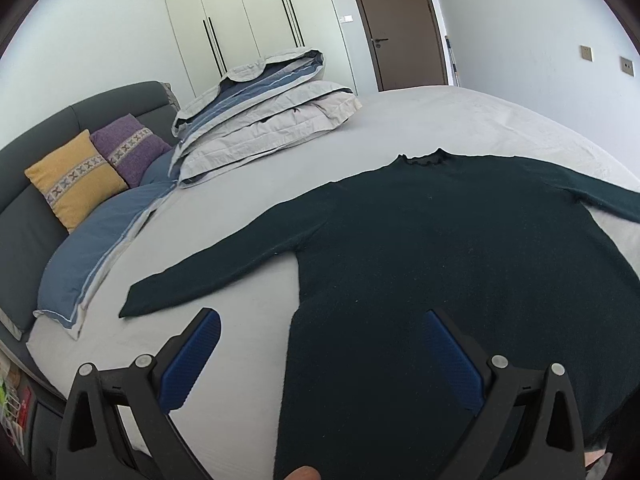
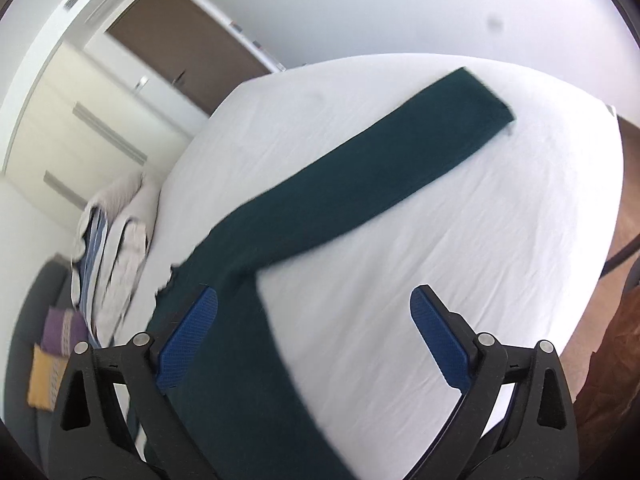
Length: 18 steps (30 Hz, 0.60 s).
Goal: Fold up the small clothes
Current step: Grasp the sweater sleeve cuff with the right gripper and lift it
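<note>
no readable text, labels or numbers

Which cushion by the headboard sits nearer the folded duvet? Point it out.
The purple cushion. It sits beside the folded duvet, while the yellow cushion lies on its far side, further from the duvet.

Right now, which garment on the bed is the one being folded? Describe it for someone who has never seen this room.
On the grey-sheeted bed, away from the folded duvet and cushions, lies a dark green sweater. It is spread flat with both long sleeves out, the only clothing there, with a frilled neckline.
</note>
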### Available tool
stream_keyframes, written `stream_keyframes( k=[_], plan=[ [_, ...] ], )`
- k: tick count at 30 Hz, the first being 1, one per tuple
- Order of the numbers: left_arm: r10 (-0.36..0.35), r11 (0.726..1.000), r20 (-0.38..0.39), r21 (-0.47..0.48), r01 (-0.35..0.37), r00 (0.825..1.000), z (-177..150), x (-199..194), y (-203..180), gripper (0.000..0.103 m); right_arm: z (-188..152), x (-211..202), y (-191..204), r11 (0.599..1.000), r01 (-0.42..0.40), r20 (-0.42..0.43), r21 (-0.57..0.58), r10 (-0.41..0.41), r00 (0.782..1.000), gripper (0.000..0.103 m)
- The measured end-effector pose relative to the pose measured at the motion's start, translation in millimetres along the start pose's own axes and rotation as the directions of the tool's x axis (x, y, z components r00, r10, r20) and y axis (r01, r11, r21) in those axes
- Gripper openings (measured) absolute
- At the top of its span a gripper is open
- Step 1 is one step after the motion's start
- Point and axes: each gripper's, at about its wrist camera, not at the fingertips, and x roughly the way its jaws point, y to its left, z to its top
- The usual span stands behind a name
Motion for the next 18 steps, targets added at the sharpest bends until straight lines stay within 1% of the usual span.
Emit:
stream_keyframes(
  k=[2,3,4,5,7,8,10,13,14,16,17,18],
  plan=[
    [-0.097,0.995,-0.018,-0.038,0.096,0.995,3.1,15.4,2.5,0.103,29.5,5.8,-30.9,0.998,0.012,0.019,0.062,-0.013,1.000,0.085],
    [-0.130,0.990,-0.043,-0.055,0.128,0.991,3.5,23.9,1.9,0.103,40.8,11.0,-43.1,0.996,0.027,0.016,0.080,-0.028,0.999,0.078],
    [-0.132,0.990,-0.071,-0.063,0.128,0.989,3.6,31.9,-0.1,0.103,50.8,16.3,-54.0,0.994,0.035,0.011,0.102,-0.036,0.999,0.070],
    [-0.120,0.991,-0.087,-0.065,0.114,0.989,3.5,37.5,-2.5,0.103,60.3,21.2,-65.8,0.991,0.033,0.011,0.127,-0.034,0.999,0.068],
    [-0.076,0.996,-0.123,-0.059,0.069,0.990,4.4,46.3,-7.7,0.103,78.3,33.6,-86.2,0.981,0.035,0.016,0.189,-0.039,0.999,0.067],
    [-0.083,0.994,-0.139,-0.077,0.072,0.987,4.4,50.1,-7.6,0.103,84.9,39.6,-97.7,0.974,0.033,0.016,0.225,-0.037,0.999,0.067],
    [-0.120,0.989,-0.160,-0.110,0.103,0.980,5.5,57.3,-5.9,0.103,93.6,53.4,-117.0,0.960,0.013,0.014,0.280,-0.018,1.000,0.067],
    [-0.069,0.994,-0.170,-0.091,0.054,0.983,8.0,65.1,-7.8,0.103,106.4,63.4,-129.2,0.956,-0.016,0.050,0.294,0.001,0.999,0.063],
    [-0.086,0.992,-0.179,-0.108,0.067,0.980,8.9,69.1,-6.1,0.103,111.4,67.3,-132.0,0.956,-0.019,0.058,0.294,0.002,0.998,0.061],
    [-0.155,0.978,-0.196,-0.171,0.121,0.968,8.8,76.7,0.6,0.103,119.8,77.6,-139.1,0.953,-0.024,0.060,0.303,0.006,0.998,0.050],
    [-0.186,0.968,-0.203,-0.205,0.144,0.961,8.9,80.7,3.7,0.103,124.3,83.1,-143.4,0.951,-0.023,0.059,0.309,0.005,0.998,0.046],
    [-0.227,0.955,-0.204,-0.238,0.177,0.952,9.0,84.0,6.2,0.103,127.5,88.0,-147.0,0.949,-0.012,0.056,0.316,-0.006,0.998,0.035]
  ],
)
